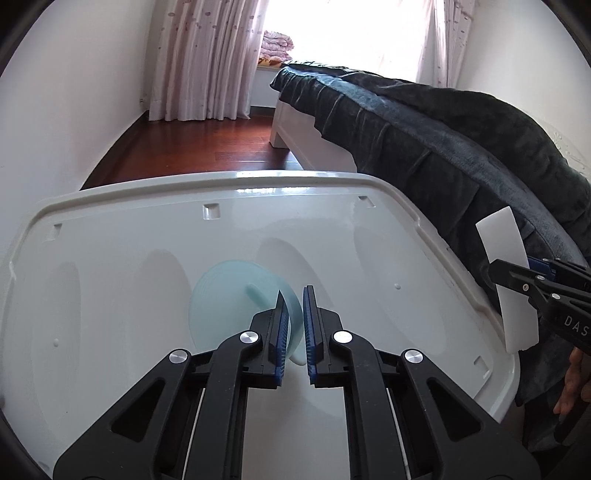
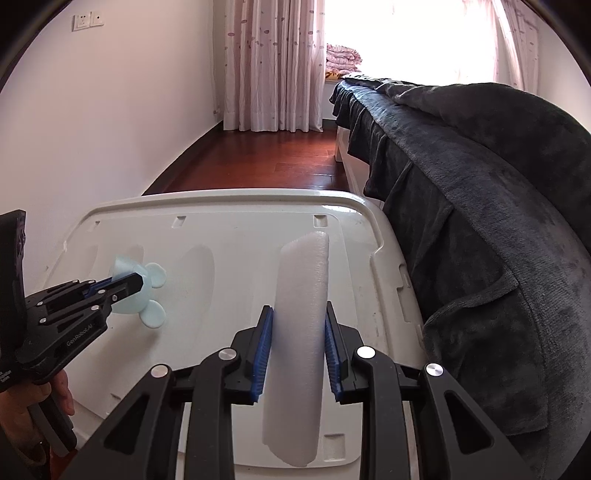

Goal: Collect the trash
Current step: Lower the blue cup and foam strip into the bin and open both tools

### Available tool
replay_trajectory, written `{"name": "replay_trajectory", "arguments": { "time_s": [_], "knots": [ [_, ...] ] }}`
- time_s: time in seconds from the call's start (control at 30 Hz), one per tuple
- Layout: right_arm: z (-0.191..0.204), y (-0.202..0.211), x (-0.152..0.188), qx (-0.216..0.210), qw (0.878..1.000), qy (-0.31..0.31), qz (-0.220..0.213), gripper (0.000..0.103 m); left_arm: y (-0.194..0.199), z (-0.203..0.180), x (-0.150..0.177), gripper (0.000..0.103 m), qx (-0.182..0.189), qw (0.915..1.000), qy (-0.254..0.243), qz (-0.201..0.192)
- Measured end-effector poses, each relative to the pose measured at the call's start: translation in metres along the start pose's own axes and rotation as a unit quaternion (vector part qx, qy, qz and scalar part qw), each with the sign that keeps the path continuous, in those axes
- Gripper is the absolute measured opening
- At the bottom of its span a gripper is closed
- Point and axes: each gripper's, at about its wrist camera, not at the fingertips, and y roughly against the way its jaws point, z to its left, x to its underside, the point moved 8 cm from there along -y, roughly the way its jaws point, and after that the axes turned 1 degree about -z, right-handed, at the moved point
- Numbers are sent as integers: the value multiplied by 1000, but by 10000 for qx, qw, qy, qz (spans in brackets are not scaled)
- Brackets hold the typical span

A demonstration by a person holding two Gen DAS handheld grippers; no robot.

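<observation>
Left hand-held gripper (image 1: 293,325) clamps blue lid (image 1: 229,306) | right hand-held gripper (image 2: 299,347) clamps foam strip (image 2: 299,332)

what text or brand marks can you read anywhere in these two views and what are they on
"DAS", cut off by the picture's edge: on the black body of the right gripper, seen from the left wrist view.
"GenRobot.AI": on the black body of the left gripper, seen from the right wrist view.
Small white print lower on that same body, at the picture's left edge: too small and cut off to read.
Nothing readable on the white lid, foam strip or wall sockets.
</observation>
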Motion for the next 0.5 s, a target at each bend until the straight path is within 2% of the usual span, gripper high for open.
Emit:
{"name": "replay_trajectory", "arguments": {
  "time_s": [0.27,0.37,0.5],
  "knots": [
    [20,26,-5,-125,9997,36,-195,26,48,3,2,8,-256,9993,33,-259],
    [36,49,1,-284,9992,13,-286,26,86,4,8,8,-423,9983,62,-400],
    [70,84,26,-512,9981,73,-321,26,133,6,26,8,-585,9970,106,-501]
  ]
}}
